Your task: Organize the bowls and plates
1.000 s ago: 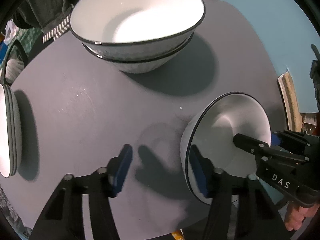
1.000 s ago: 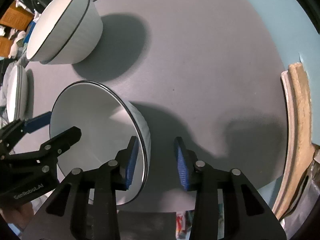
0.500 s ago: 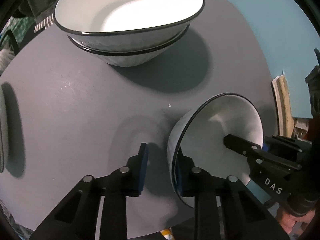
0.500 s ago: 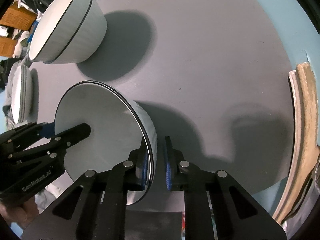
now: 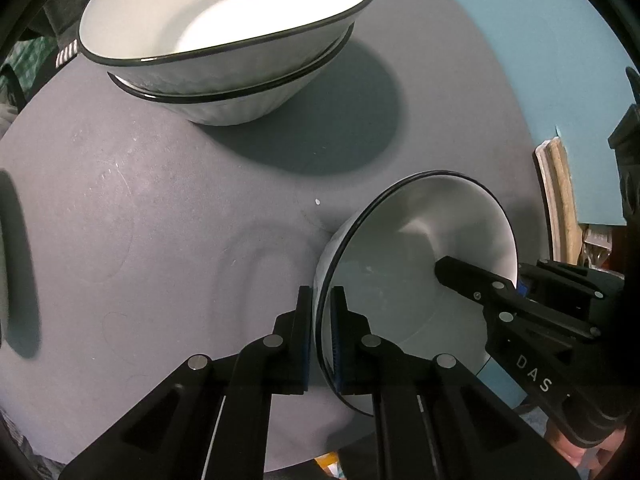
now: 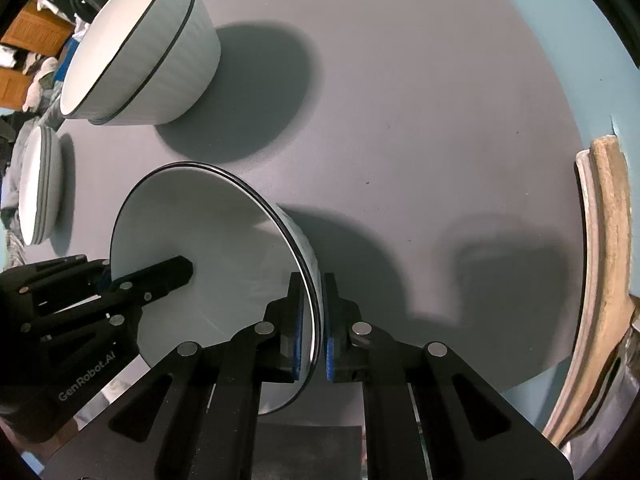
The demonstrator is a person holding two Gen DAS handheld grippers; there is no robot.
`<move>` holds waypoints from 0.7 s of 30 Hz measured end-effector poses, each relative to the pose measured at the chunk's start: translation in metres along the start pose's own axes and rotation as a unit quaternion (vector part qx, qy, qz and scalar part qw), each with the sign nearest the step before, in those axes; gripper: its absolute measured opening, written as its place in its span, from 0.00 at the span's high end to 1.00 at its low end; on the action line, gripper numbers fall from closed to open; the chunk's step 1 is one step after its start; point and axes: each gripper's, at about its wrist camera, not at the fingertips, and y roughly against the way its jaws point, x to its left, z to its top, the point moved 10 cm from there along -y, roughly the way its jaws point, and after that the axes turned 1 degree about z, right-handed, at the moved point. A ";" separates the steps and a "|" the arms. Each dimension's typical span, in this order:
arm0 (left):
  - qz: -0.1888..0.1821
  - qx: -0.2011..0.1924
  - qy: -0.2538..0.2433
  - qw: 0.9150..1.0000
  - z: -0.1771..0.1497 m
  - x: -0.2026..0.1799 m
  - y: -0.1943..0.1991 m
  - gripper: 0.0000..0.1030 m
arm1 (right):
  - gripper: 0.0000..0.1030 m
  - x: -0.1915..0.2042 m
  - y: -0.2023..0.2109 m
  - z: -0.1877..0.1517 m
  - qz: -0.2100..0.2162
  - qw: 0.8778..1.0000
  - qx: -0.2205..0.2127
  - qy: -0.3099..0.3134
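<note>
A white bowl with a black rim (image 5: pixel 408 280) (image 6: pixel 208 264) is at the near edge of the grey round table (image 5: pixel 160 220). My left gripper (image 5: pixel 321 336) is closing down on its left rim, blue pads pressing both sides of the wall. My right gripper (image 6: pixel 314 332) is closing on the opposite rim in the same way. Each gripper shows in the other's view, one finger inside the bowl: the right gripper (image 5: pixel 452 276) and the left gripper (image 6: pixel 180 270). A stack of two larger matching bowls (image 5: pixel 224 40) (image 6: pixel 140 48) stands at the back of the table.
A stack of white plates (image 6: pixel 40 184) lies at the table's left edge. Bare grey tabletop (image 6: pixel 400 100) spreads to the right of the held bowl. Beyond the right edge lies a curved wooden piece (image 6: pixel 608 240) on a light blue floor.
Both grippers have closed from wide apart onto the bowl's rim, one on each side. The left gripper shifted right so its fingers straddle the wall. The bowl has stayed in place.
</note>
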 end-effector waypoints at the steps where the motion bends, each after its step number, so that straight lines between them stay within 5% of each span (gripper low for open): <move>1: 0.004 -0.001 -0.003 1.000 0.000 -0.002 0.001 0.93 | 0.93 0.001 0.000 -0.002 -0.002 1.000 0.000 0.001; 21: 0.006 -0.013 0.021 1.000 0.000 -0.003 0.025 0.95 | 0.94 0.037 0.005 0.015 -0.020 1.000 -0.003 0.024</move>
